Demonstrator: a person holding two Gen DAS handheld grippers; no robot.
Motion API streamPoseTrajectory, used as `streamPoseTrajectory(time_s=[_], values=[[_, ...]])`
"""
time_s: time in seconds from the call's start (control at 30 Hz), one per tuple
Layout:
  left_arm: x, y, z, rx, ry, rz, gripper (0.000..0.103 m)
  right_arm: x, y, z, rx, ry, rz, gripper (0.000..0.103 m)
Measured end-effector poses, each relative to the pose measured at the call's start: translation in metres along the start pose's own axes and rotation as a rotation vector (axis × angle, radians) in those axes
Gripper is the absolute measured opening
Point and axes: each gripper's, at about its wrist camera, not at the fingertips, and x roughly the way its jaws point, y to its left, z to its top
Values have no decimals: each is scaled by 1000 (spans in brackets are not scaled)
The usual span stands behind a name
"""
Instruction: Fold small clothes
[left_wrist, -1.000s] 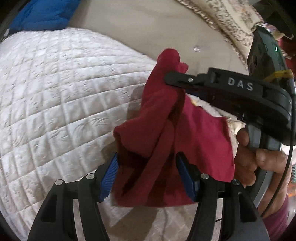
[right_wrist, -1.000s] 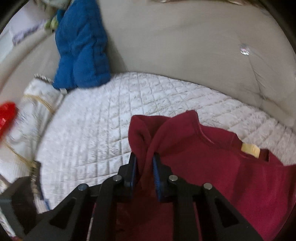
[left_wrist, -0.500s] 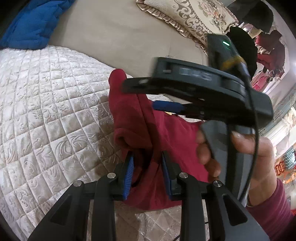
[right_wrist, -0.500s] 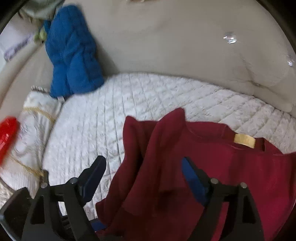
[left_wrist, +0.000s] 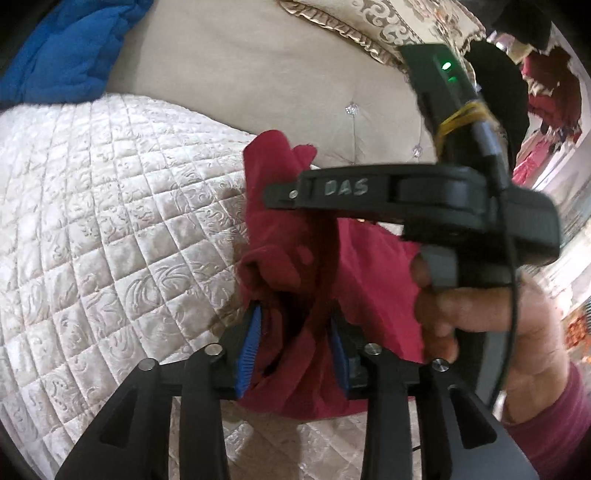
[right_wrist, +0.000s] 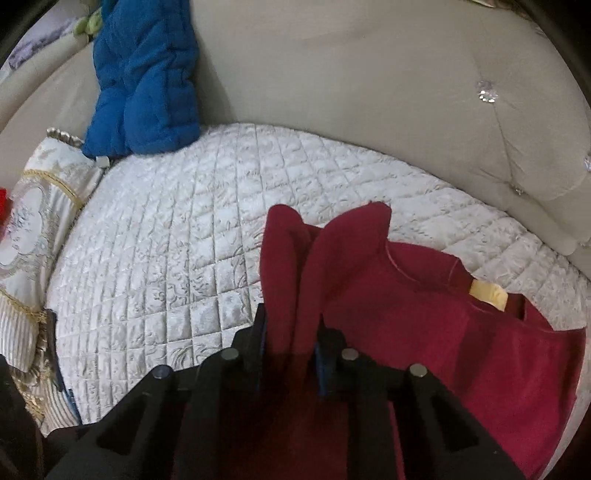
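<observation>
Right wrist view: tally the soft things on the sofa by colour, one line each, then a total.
Dark red: 1, the garment, pinched by the right gripper
Blue: 1, the padded jacket against the backrest
Cream and gold: 1, the patterned cushion at the left
White: 1, the quilted cover
Total: 4

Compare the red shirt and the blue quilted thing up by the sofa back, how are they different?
The red shirt is thin, smooth cloth; the blue jacket is puffy and stitched in quilted rows. The shirt lies partly spread on the white quilted cover with one bunched fold pinched in the right gripper; the jacket leans crumpled against the beige backrest, untouched. The shirt shows a yellow neck label; the jacket shows none. Both are soft clothes, not yet folded.
</observation>
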Motion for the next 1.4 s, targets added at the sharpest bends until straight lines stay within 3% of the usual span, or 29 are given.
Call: streamPoseTrajectory(time_s=[0.13, 0.3, 0.43, 0.73, 1.03, 1.33, 1.4], values=[[6, -6, -4, 10, 18, 25, 23, -10, -3, -2, 2, -21, 29, 20], [12, -4, -6, 6, 25, 36, 23, -22, -11, -5, 33, -43, 58, 20], [12, -12, -7, 25, 24, -13, 5, -38, -23, -9, 43, -62, 65, 19], [4, -92, -2, 154, 0, -86, 0, -110, -81, -28, 106, -150, 72, 18], [52, -192, -20, 288, 90, -129, 0, -155, -176, -75, 249, -186, -18, 16], [121, -226, -53, 314, 216, -137, 1, -123, -254, -132, 414, -136, -127, 16], [121, -225, -54, 318, 259, -140, 7, -117, -263, -141, 458, -134, -104, 18]])
